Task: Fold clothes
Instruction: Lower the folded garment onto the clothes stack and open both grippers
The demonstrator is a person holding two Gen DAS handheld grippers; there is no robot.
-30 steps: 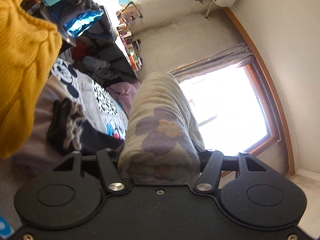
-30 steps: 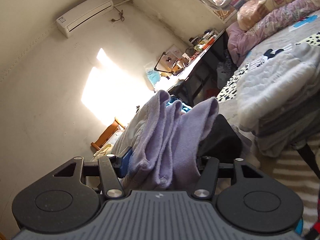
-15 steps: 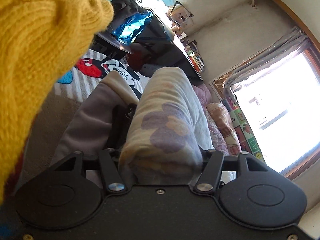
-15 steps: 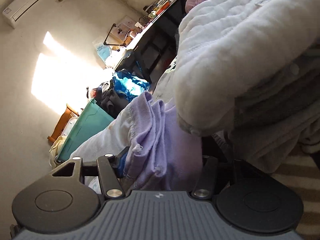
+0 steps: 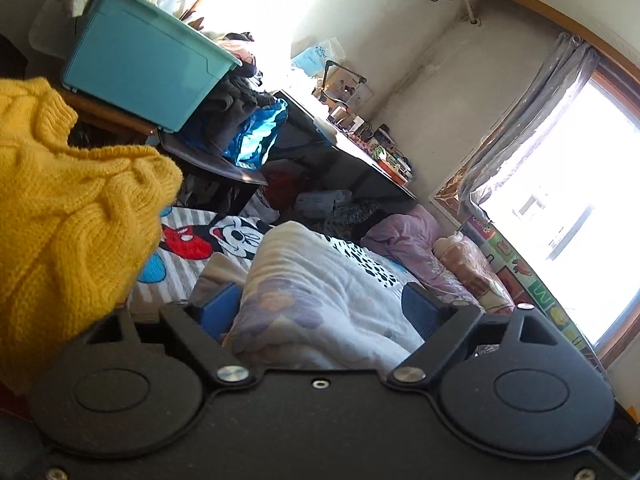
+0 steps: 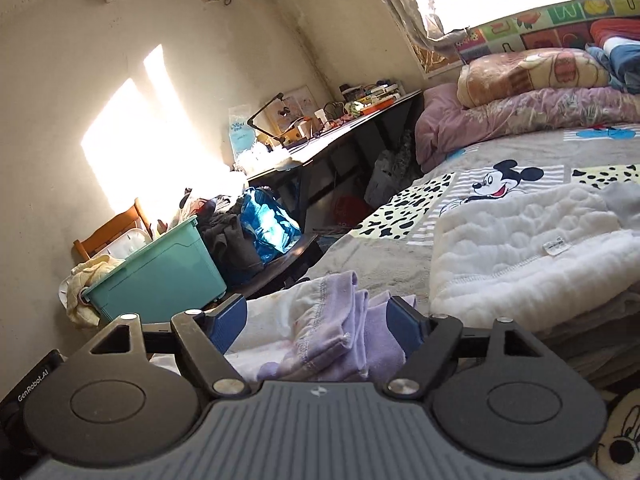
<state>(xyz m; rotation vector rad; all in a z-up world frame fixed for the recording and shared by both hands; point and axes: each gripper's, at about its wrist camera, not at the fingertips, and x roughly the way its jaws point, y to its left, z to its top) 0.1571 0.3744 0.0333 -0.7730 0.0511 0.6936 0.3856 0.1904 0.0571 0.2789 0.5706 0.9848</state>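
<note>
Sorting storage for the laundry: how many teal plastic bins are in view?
1. The teal bin sits on a wooden chair near the desk, with cream clothes draped beside it. Others may be hidden.

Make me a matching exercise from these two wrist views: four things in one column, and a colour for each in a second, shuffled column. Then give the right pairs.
Things:
1. storage bin
2. knitted sweater
3. fleece garment's hem between the right gripper's fingers
4. quilted blanket lying on the bed

Colours:
A. white
B. teal
C. lilac
D. mustard yellow

Pairs: 1-B, 2-D, 3-C, 4-A
</note>
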